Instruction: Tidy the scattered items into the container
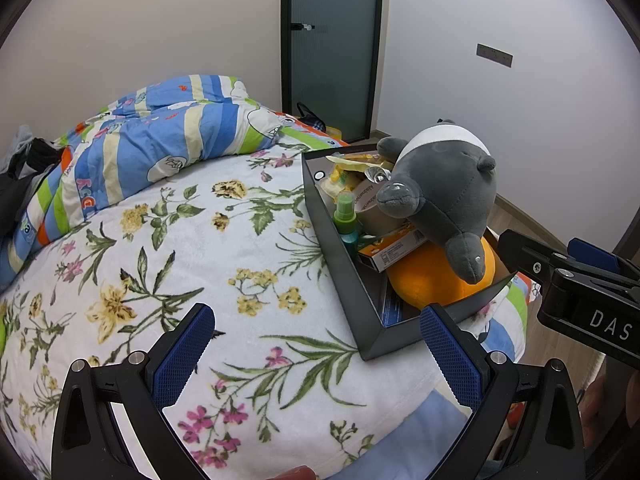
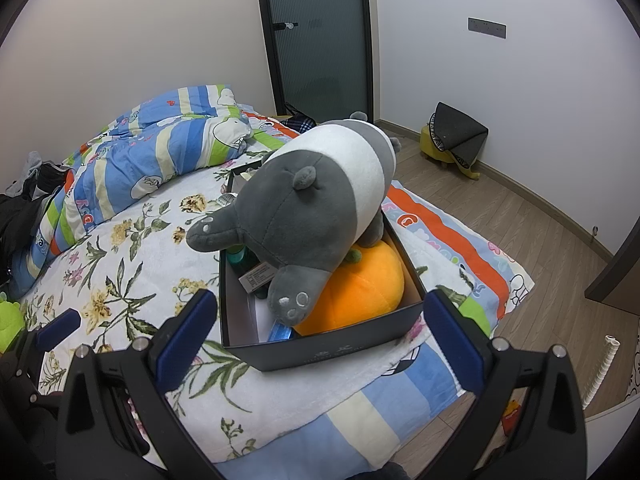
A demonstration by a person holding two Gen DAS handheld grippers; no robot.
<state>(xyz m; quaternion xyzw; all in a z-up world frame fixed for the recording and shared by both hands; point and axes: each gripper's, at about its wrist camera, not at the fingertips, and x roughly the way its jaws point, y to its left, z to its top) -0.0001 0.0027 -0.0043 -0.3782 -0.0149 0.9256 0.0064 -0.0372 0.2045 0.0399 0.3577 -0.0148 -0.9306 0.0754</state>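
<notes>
While both tools hang over the bed (image 1: 192, 240), each stands spread wide with nothing between its blue pads. The left tool (image 1: 316, 356) sits above the flowered blanket, just short of the near corner of the box (image 1: 340, 292). The right tool (image 2: 320, 336) frames the box's near end wall (image 2: 320, 350) without touching it; it also shows at the right edge of the left wrist view (image 1: 568, 280).

The dark box lies on the blanket near the bed's edge and is piled full. A grey and white plush (image 2: 304, 208) lies on top, its head and paws reaching over the rim. Under it sits an orange plush (image 2: 360, 292), pressed against the near right corner. Beside these, along the left wall, stand a green spray bottle (image 1: 346, 216), a roll of tape (image 1: 376, 208) and an orange carton (image 1: 394, 250); yellow packets (image 1: 344, 170) fill the far end.

A striped quilt (image 1: 160, 140) is bunched at the far side of the bed.
</notes>
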